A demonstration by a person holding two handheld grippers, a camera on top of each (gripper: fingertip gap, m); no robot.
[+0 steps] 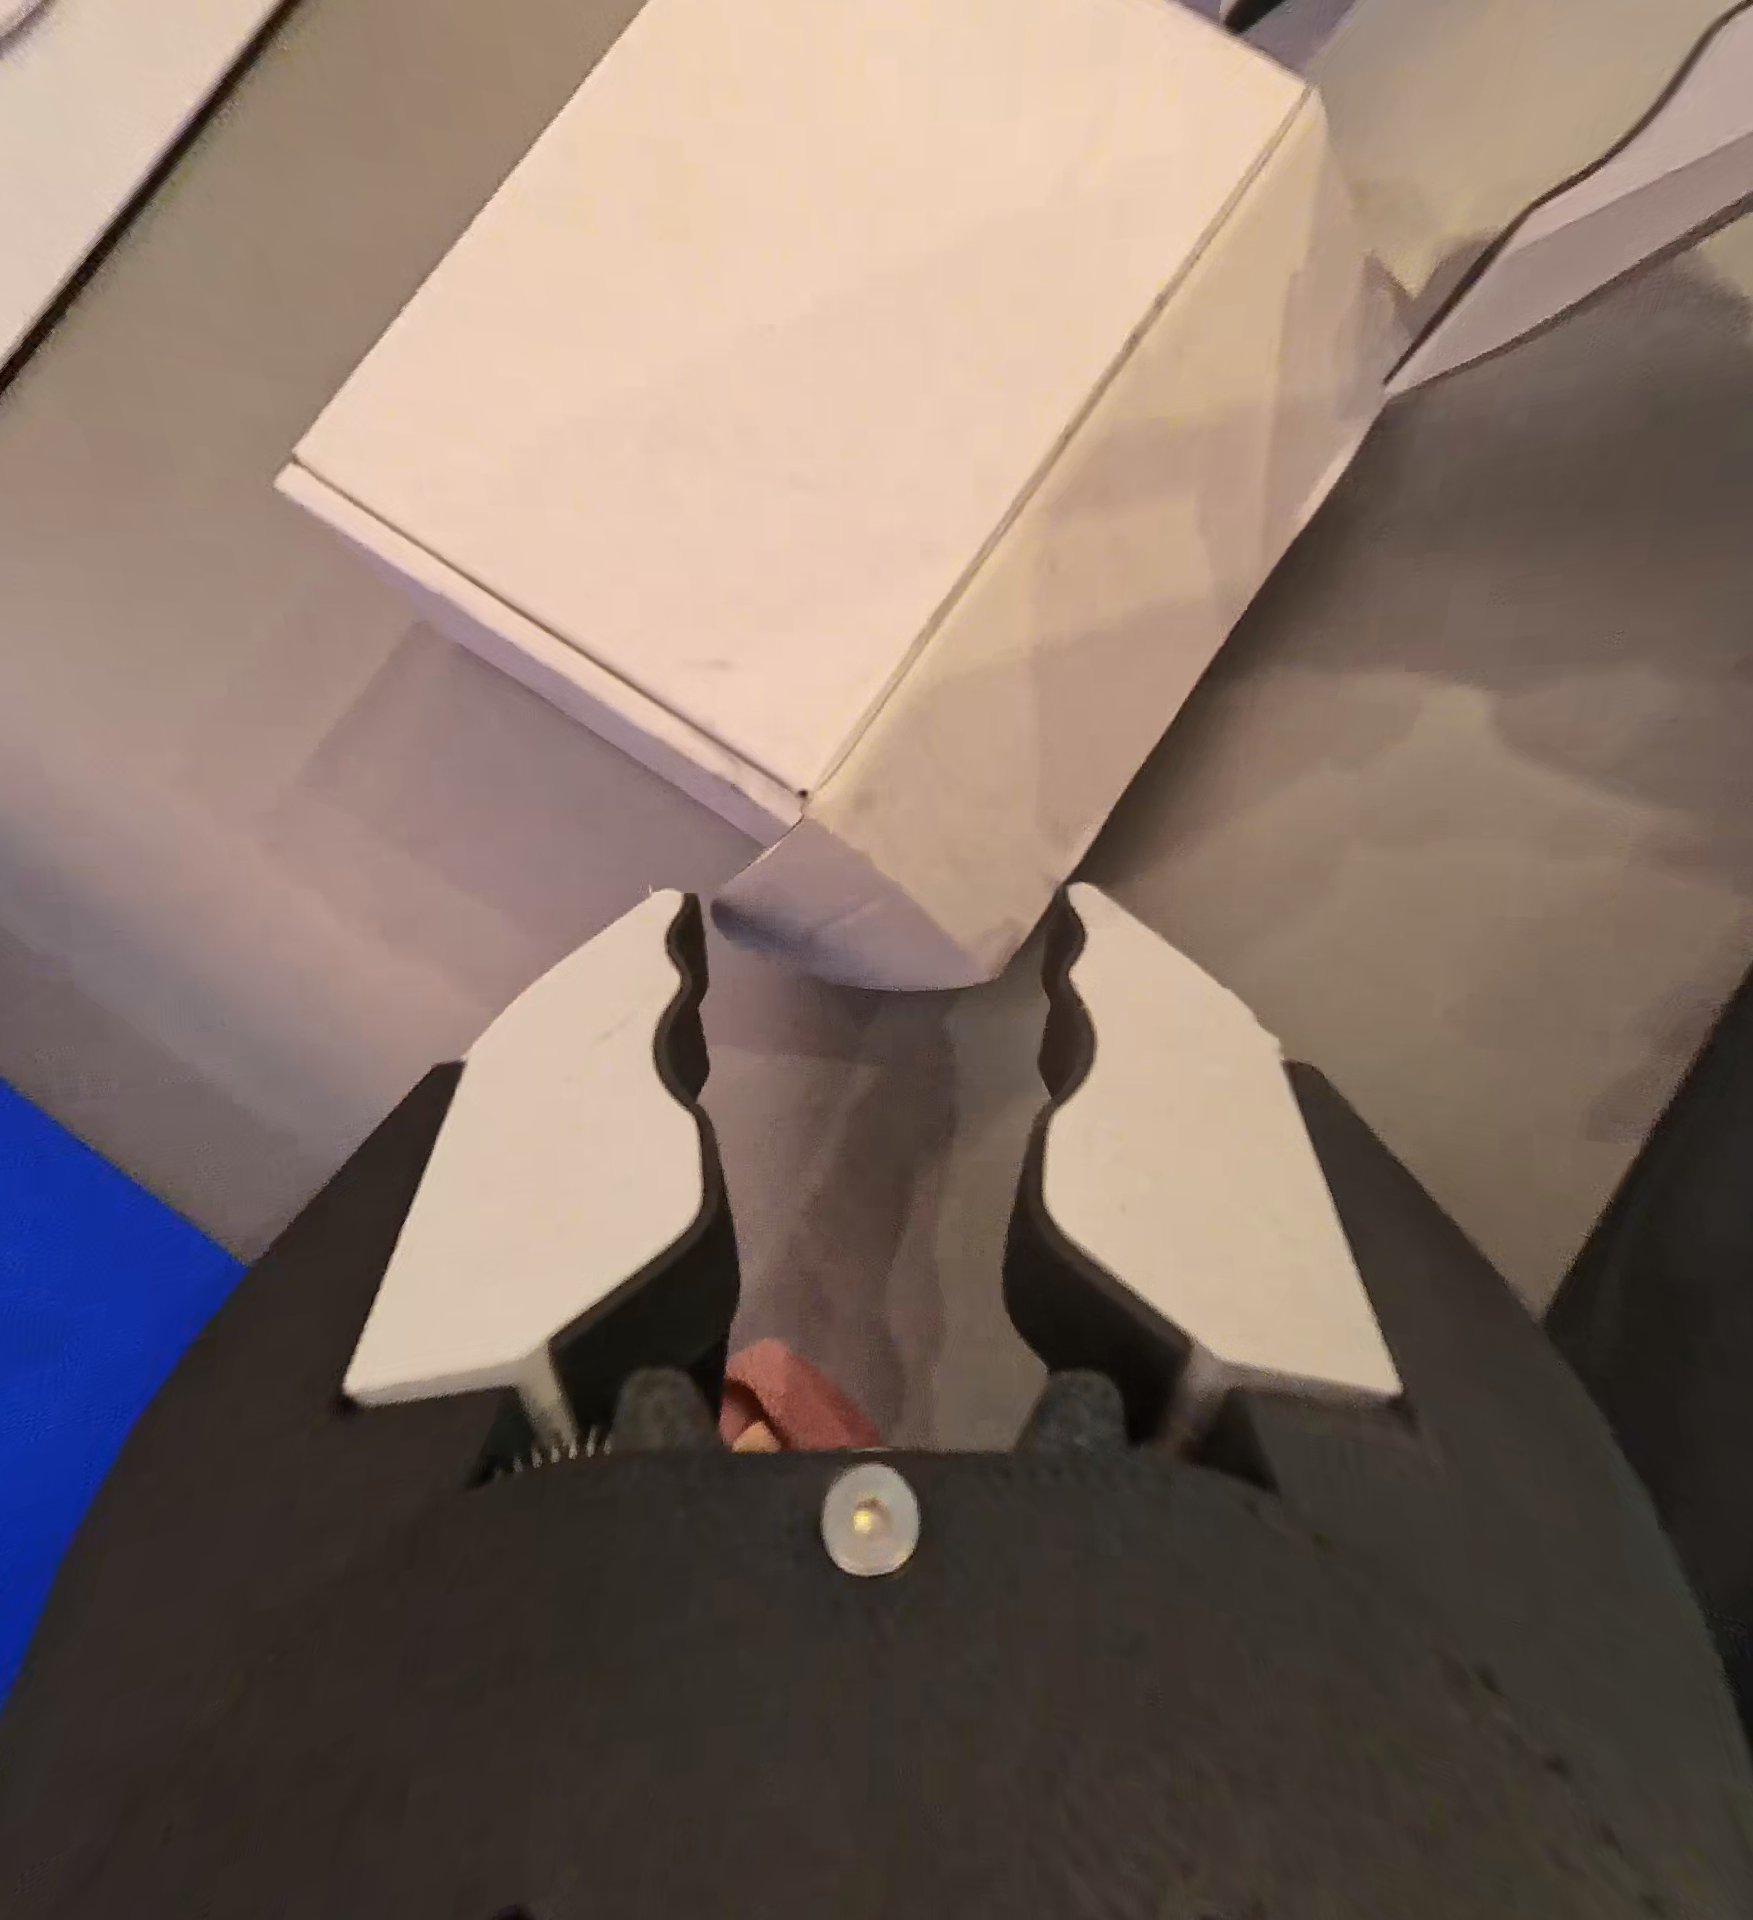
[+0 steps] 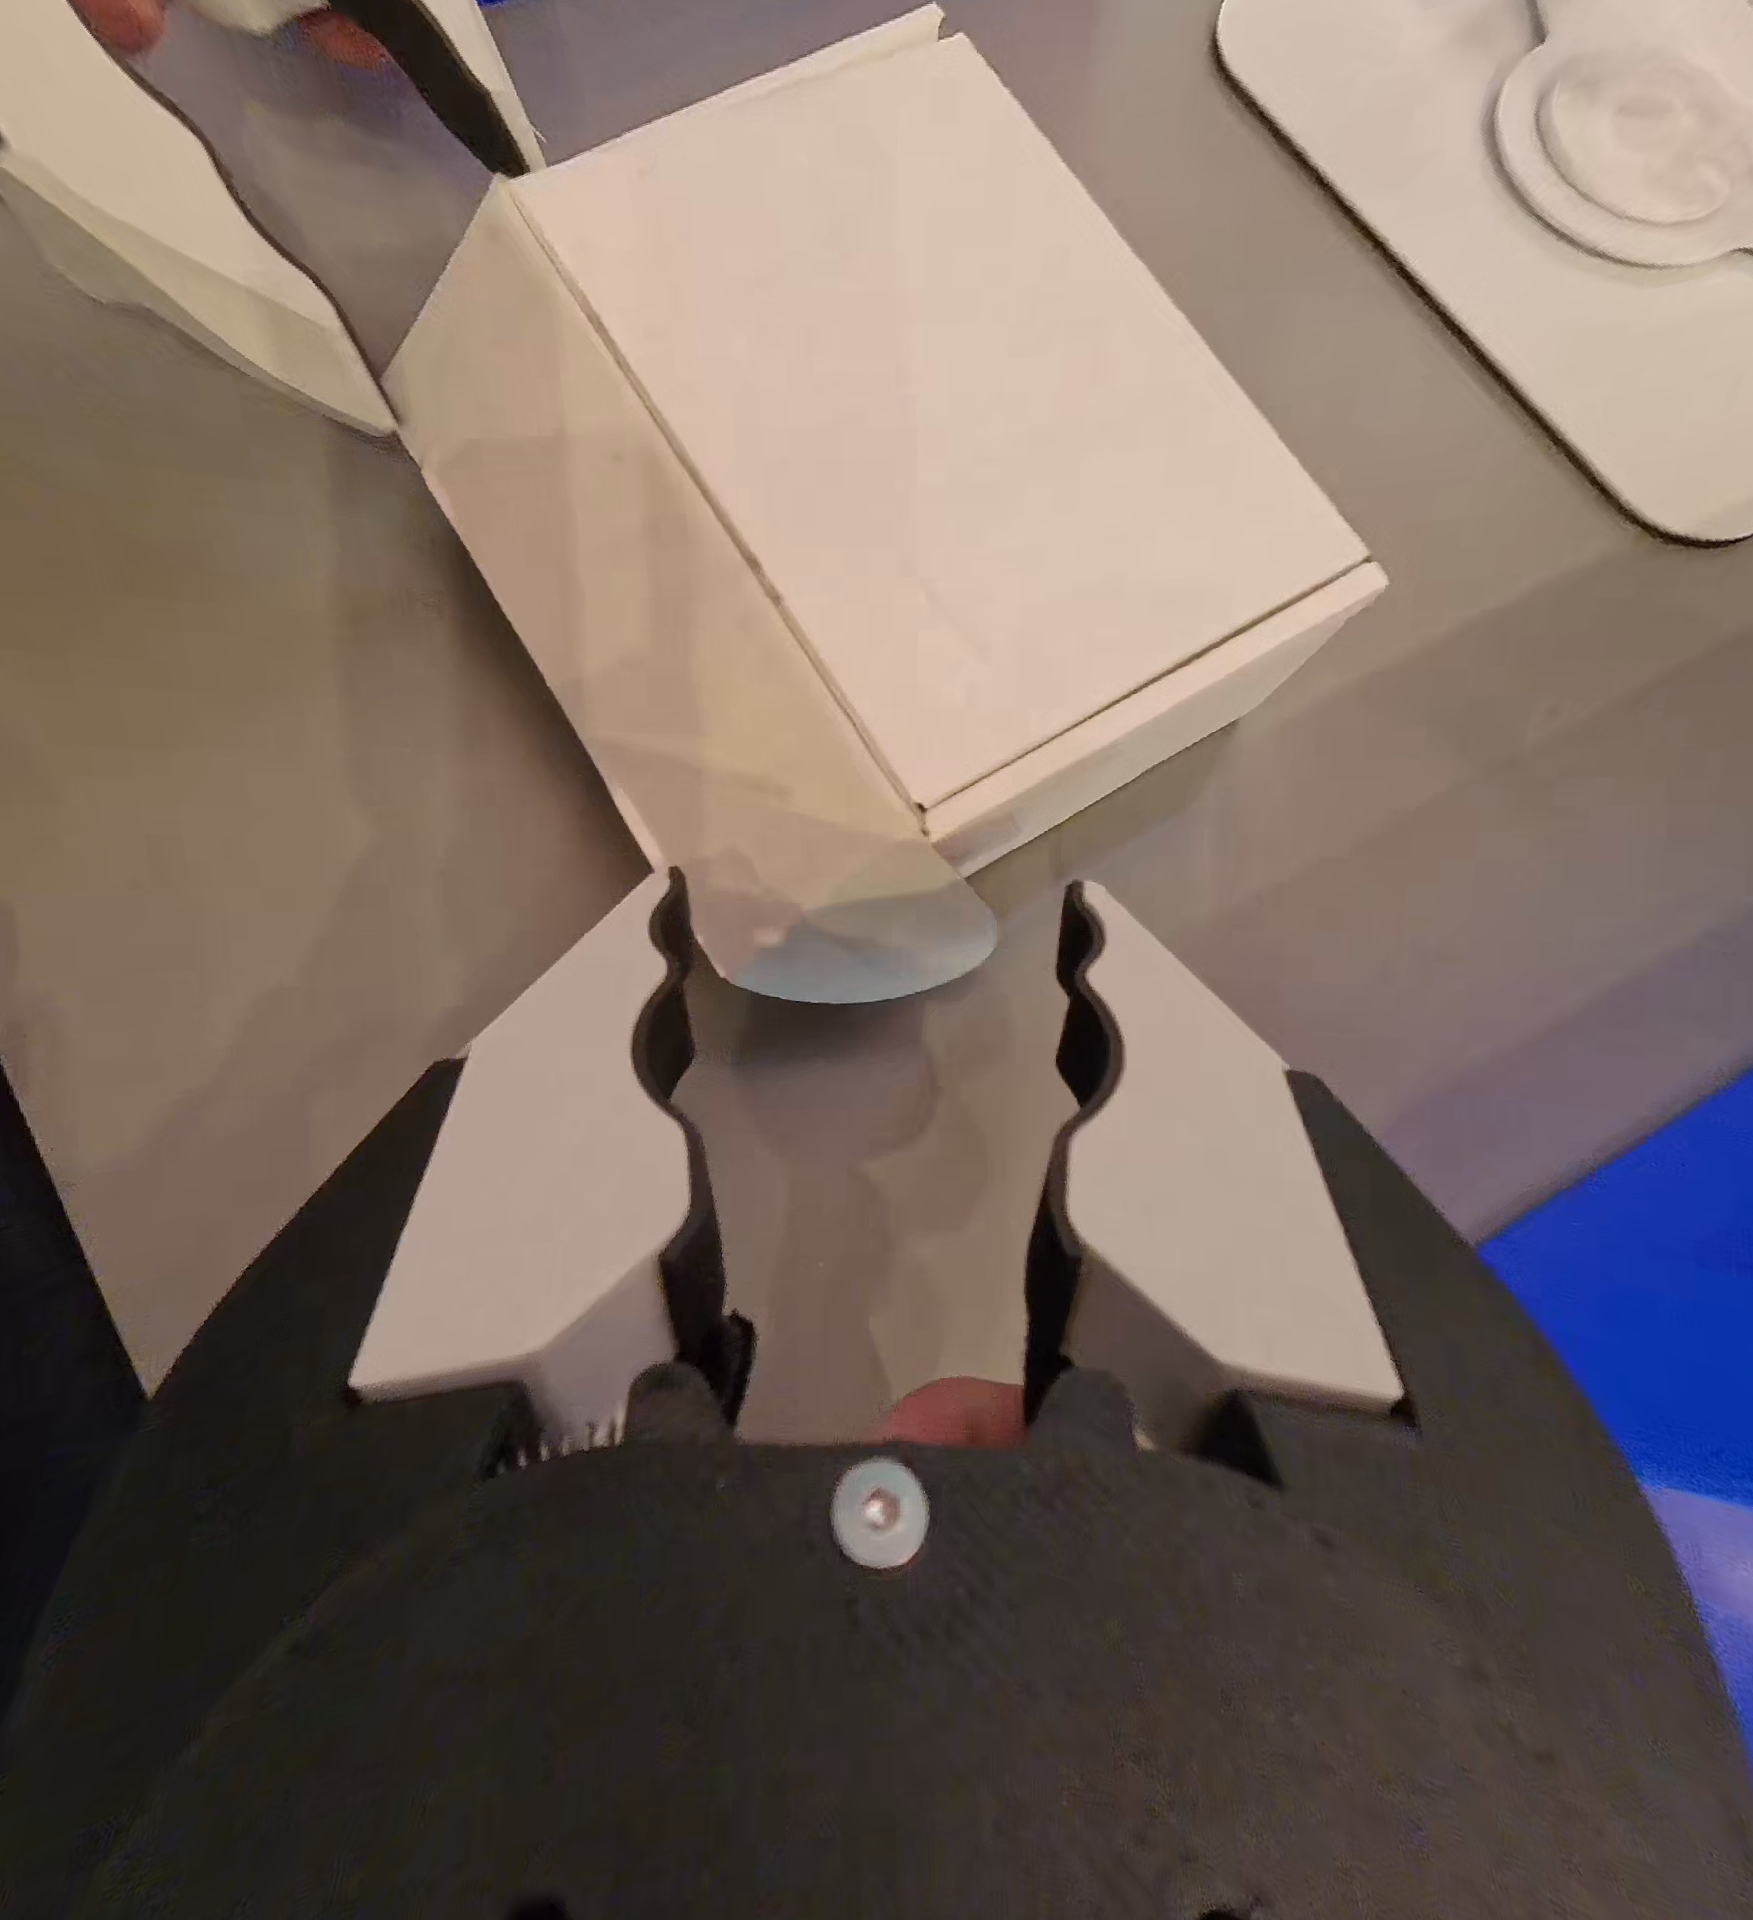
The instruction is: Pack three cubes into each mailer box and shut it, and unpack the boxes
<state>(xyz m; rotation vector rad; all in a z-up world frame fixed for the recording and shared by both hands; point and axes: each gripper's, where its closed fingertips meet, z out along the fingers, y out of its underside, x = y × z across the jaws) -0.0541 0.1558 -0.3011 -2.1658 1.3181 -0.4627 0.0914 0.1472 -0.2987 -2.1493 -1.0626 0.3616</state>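
A white mailer box [image 1: 747, 416] lies shut on the grey table, and no cubes show. In the left wrist view a rounded side flap [image 1: 851, 935] sticks out from its near corner. My left gripper [image 1: 877, 909] is open, and the flap's end sits between its fingertips without being pinched. In the right wrist view the same box [image 2: 955, 416] has another rounded flap [image 2: 851, 951] at its near corner. My right gripper [image 2: 872, 904] is open around that flap's end. The left gripper also shows at the box's far corner [image 2: 446, 301].
A flat white board [image 2: 1423, 343] with a round raised part lies on the table beyond the box; it also shows in the left wrist view [image 1: 41, 208]. A blue surface [image 1: 30, 1403] lies off the table edge. A blurred white shape [image 1: 1620, 239] sits beyond the box, top right.
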